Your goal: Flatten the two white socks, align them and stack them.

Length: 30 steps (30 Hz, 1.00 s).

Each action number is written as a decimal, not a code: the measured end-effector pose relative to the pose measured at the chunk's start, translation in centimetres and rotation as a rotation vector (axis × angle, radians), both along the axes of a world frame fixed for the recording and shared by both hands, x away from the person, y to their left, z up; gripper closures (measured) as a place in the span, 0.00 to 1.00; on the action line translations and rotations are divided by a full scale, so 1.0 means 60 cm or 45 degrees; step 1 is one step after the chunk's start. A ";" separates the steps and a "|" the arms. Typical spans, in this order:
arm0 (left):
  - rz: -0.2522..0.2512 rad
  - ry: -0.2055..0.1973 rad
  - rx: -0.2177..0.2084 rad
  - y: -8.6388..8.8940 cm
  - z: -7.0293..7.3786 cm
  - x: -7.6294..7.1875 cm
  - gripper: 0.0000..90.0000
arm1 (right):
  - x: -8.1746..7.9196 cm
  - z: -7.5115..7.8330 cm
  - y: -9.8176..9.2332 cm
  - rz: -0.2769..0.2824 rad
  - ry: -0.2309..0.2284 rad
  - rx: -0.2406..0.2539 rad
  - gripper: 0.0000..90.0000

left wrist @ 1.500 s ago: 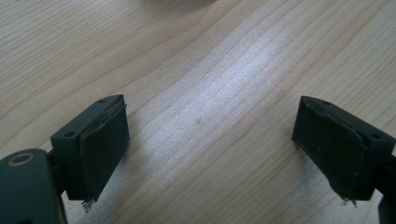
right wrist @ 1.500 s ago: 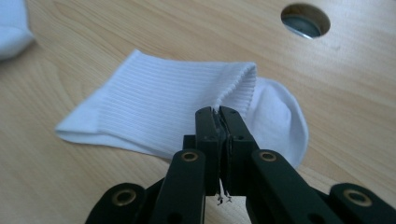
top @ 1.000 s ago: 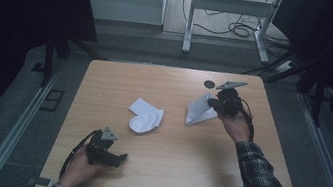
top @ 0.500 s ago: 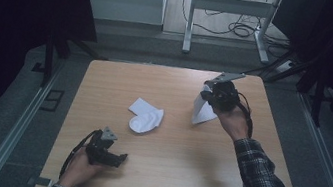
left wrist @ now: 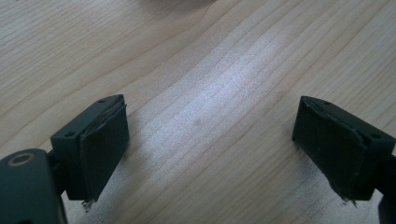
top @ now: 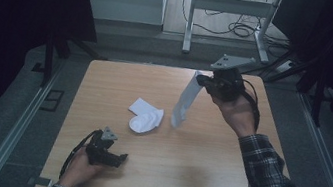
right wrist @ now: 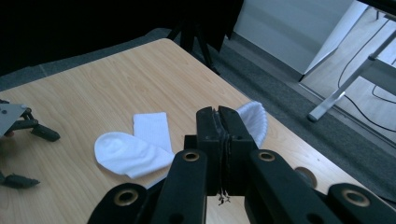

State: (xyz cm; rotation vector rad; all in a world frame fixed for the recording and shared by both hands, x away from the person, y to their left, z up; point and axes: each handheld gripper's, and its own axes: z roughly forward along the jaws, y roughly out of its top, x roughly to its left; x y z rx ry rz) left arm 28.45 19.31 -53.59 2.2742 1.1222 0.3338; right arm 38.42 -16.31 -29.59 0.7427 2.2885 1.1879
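Aloft, right gripper fingers clamped on hanging sock, seemingly clear of table; left gripper fingers wide, empty

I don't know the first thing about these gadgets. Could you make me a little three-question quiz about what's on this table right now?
1. What does the right gripper hold by one end?
2. True or false: the left gripper has its jaws apart with bare table between them.
3. Where does the second sock lie: A) flat near the table's middle, B) on the floor, C) under the left gripper?

Key
1. A white sock, hanging down above the table.
2. True.
3. A.
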 end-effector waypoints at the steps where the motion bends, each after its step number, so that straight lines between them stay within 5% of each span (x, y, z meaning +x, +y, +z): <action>1: 0.008 -0.003 -0.007 -0.001 -0.001 0.000 0.12 | -0.001 -0.005 -0.009 -0.010 0.010 0.001 0.98; 13: 0.007 0.000 -0.005 -0.001 0.000 -0.001 0.12 | 0.029 -0.163 -0.122 -0.179 0.254 -0.040 0.98; 30: 0.010 0.004 -0.003 -0.002 0.000 -0.001 0.12 | 0.026 -0.274 -0.212 -0.326 0.365 -0.129 0.97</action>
